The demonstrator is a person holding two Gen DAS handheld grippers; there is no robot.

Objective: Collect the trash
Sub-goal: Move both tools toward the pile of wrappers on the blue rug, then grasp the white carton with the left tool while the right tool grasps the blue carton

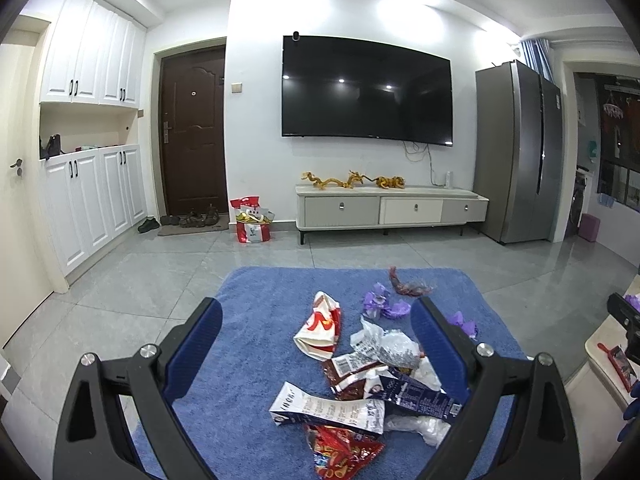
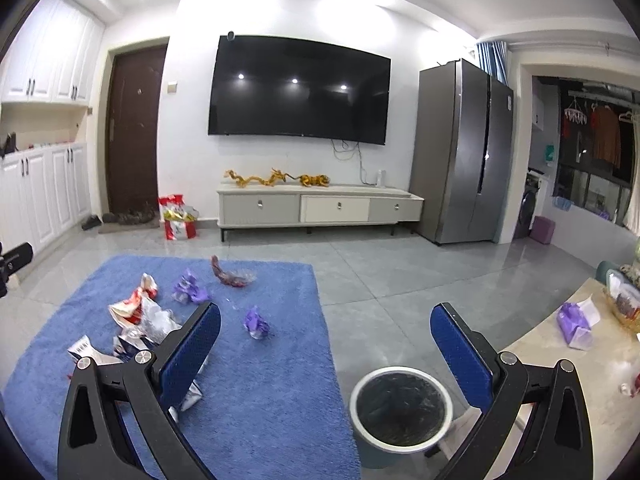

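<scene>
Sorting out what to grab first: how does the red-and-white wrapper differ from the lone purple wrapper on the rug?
The red-and-white wrapper is larger and elongated; the lone purple wrapper is a small crumpled ball. The red-and-white one lies against the main trash pile; the purple one sits apart, nearer the bin. Both lie on the blue rug, ungrasped.

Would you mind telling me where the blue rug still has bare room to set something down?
The blue rug is bare along its near right side, beside the trash bin, and along its far left edge. The wrapper pile crowds its middle.
</scene>
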